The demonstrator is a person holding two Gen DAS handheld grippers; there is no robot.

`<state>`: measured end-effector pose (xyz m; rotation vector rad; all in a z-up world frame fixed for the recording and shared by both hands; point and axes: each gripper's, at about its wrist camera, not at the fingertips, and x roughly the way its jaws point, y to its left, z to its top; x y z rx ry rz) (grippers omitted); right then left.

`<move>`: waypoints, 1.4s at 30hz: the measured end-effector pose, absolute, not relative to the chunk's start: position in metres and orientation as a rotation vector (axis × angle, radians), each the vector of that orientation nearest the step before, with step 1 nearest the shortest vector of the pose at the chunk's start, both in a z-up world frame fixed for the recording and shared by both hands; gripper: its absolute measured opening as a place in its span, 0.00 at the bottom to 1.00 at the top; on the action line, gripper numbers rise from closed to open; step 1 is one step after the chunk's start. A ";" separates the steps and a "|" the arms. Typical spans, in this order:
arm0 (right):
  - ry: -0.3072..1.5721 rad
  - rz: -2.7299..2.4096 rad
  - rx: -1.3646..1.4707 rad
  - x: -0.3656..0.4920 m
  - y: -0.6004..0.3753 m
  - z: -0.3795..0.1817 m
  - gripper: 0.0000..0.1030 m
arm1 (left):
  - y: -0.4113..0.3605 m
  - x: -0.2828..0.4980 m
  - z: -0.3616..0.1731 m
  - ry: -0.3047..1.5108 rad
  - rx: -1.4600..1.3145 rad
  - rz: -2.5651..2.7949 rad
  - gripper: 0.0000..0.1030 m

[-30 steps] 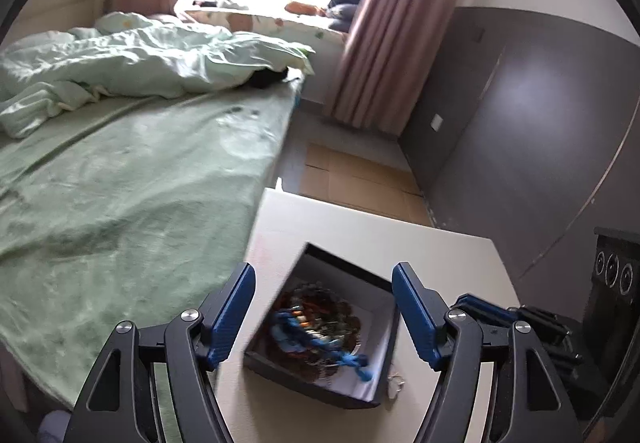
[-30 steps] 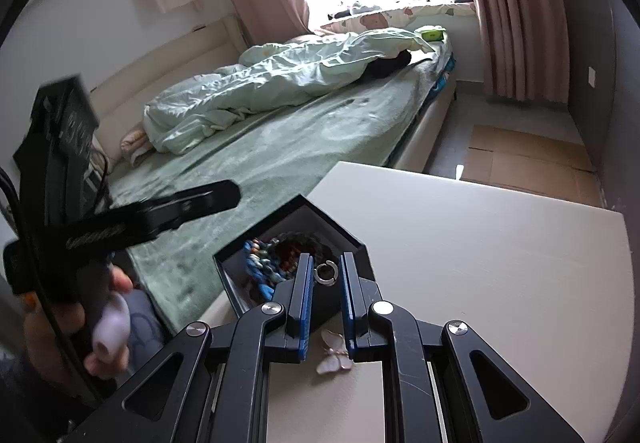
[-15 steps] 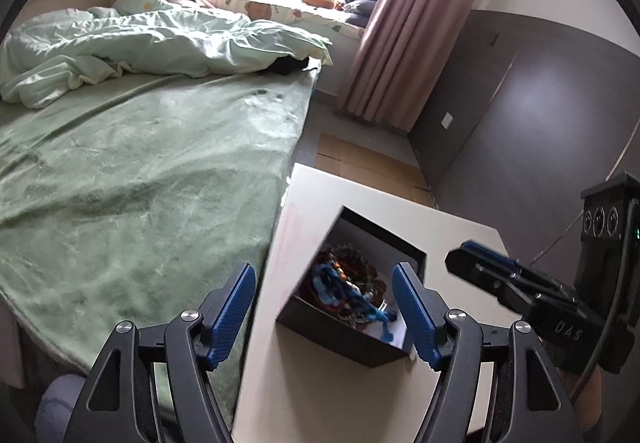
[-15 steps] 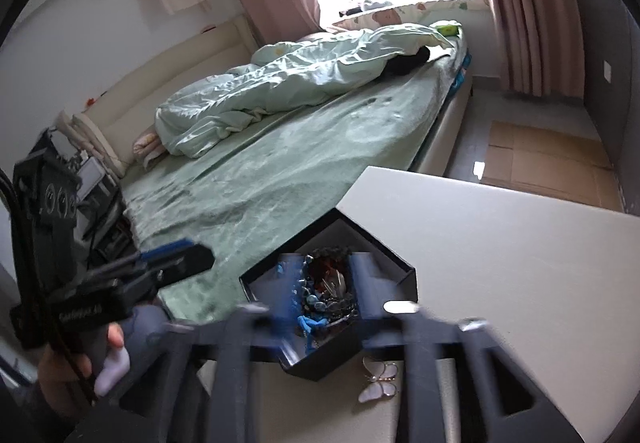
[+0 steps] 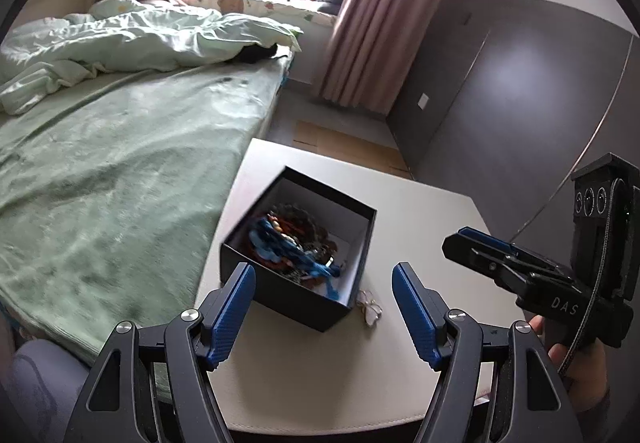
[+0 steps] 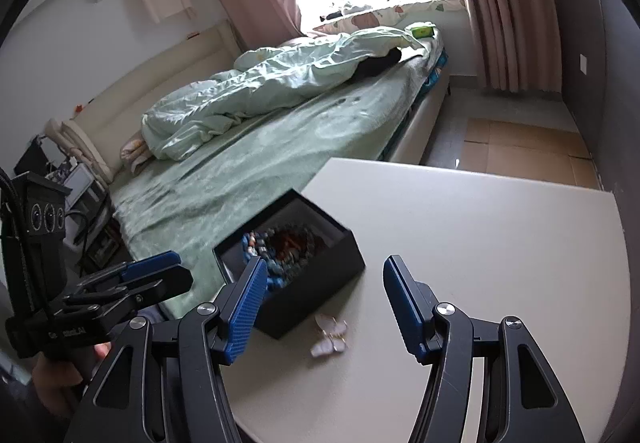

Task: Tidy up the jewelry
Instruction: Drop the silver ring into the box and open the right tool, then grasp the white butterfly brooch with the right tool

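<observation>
An open black box (image 5: 304, 305) (image 6: 320, 283) stands at the table's left edge, filled with tangled beads and blue cord jewelry (image 5: 292, 243) (image 6: 280, 247). A pale butterfly-shaped piece (image 5: 370, 309) (image 6: 330, 335) lies on the table just beside the box. My left gripper (image 5: 324, 307) is open and empty, held above and in front of the box. My right gripper (image 6: 322, 303) is open and empty, above the butterfly piece and the box's near corner. Each gripper shows in the other's view, the right in the left wrist view (image 5: 516, 263) and the left in the right wrist view (image 6: 132, 279).
The white table (image 5: 420, 211) (image 6: 480, 227) stands against a bed with a green sheet (image 5: 100, 179) (image 6: 260, 163) on its left. A dark grey wall panel (image 5: 500, 103) is to the right. Cardboard (image 6: 520, 141) lies on the floor beyond the table.
My right gripper held a small ring between shut fingers, then opened; the ring is no longer between them. Both grippers have pulled back from the box.
</observation>
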<state>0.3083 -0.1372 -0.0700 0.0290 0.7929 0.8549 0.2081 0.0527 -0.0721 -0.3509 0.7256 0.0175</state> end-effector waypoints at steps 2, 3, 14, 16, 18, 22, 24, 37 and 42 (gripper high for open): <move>0.804 0.857 0.019 0.306 -0.141 -0.073 0.59 | 0.051 0.208 -0.073 0.726 -0.343 0.020 0.70; 0.811 0.860 0.008 0.305 -0.142 -0.076 0.59 | 0.051 0.209 -0.074 0.726 -0.342 0.022 0.70; 0.890 0.874 -0.137 0.289 -0.137 -0.106 0.59 | 0.054 0.208 -0.099 0.791 -0.313 0.043 0.70; 0.902 0.863 -0.168 0.287 -0.135 -0.111 0.59 | 0.055 0.210 -0.105 0.807 -0.313 0.046 0.70; 0.915 0.848 -0.198 0.287 -0.133 -0.116 0.59 | 0.057 0.213 -0.112 0.821 -0.310 0.052 0.70; 0.943 0.817 -0.268 0.289 -0.126 -0.128 0.59 | 0.065 0.213 -0.117 0.823 -0.335 0.054 0.70; 0.954 0.806 -0.295 0.291 -0.122 -0.134 0.59 | 0.070 0.213 -0.117 0.819 -0.346 0.056 0.70; 0.942 0.792 -0.449 0.299 -0.083 -0.146 0.59 | 0.120 0.202 -0.107 0.769 -0.443 0.090 0.70; 0.928 0.807 -0.444 0.304 -0.074 -0.146 0.58 | 0.129 0.200 -0.107 0.762 -0.462 0.089 0.70</move>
